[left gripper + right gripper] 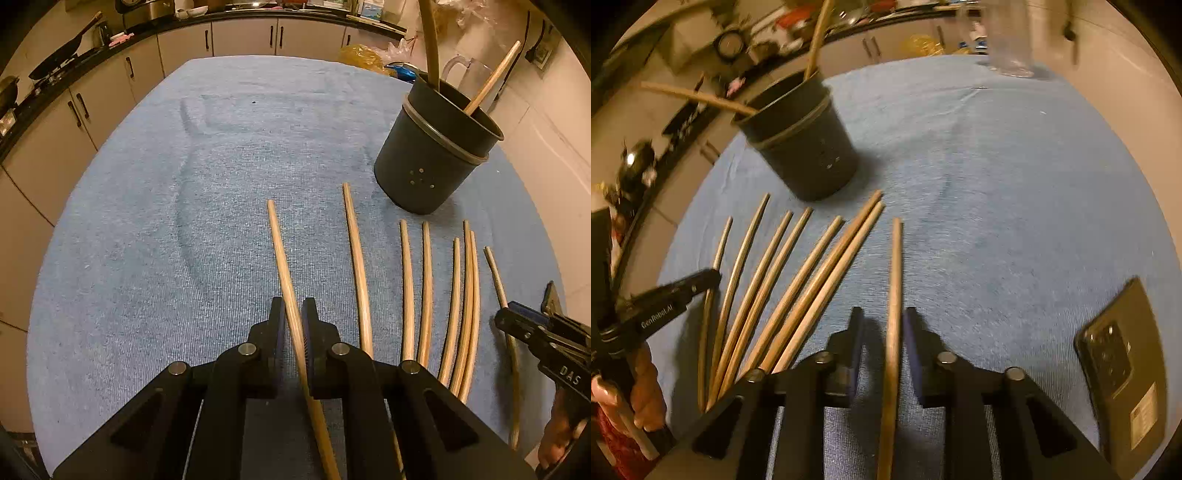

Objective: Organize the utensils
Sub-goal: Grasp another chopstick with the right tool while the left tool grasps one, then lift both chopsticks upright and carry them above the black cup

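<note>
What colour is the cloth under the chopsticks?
Blue; the cloth shows best in the left wrist view.

The left gripper clamps the chopstick farthest from the dark holder on the blue towel. Seven more chopsticks lie nearer the holder, which contains two sticks.

The left hand-held gripper was matte black with angular linkage arms, round silver pivot pins and ribbed bluish pads. The right hand-held gripper matched it. White lettering marked both grippers' sides.
</note>
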The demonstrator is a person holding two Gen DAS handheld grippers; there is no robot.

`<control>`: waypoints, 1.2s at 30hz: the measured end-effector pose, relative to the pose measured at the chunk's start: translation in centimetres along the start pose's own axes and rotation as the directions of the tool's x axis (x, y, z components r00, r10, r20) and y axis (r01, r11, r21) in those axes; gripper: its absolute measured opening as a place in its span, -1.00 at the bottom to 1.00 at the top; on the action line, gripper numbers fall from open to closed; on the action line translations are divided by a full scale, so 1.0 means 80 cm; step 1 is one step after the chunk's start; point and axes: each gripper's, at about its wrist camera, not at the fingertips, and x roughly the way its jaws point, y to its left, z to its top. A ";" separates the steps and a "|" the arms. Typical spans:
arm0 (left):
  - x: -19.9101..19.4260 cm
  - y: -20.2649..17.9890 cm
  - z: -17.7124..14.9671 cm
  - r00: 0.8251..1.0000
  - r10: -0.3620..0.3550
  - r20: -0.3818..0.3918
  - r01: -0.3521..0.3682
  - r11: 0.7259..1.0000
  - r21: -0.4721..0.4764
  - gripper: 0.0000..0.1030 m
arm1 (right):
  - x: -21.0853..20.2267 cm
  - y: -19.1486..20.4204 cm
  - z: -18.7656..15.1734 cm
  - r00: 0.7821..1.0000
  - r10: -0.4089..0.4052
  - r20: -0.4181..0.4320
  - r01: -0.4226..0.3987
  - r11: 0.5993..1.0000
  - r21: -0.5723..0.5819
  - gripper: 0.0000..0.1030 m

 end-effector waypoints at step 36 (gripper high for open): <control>-0.161 0.009 -0.019 0.919 -0.117 0.375 0.122 0.992 0.011 -0.87 | -0.149 0.040 -0.019 0.843 0.187 0.504 -0.194 0.980 -0.040 -0.87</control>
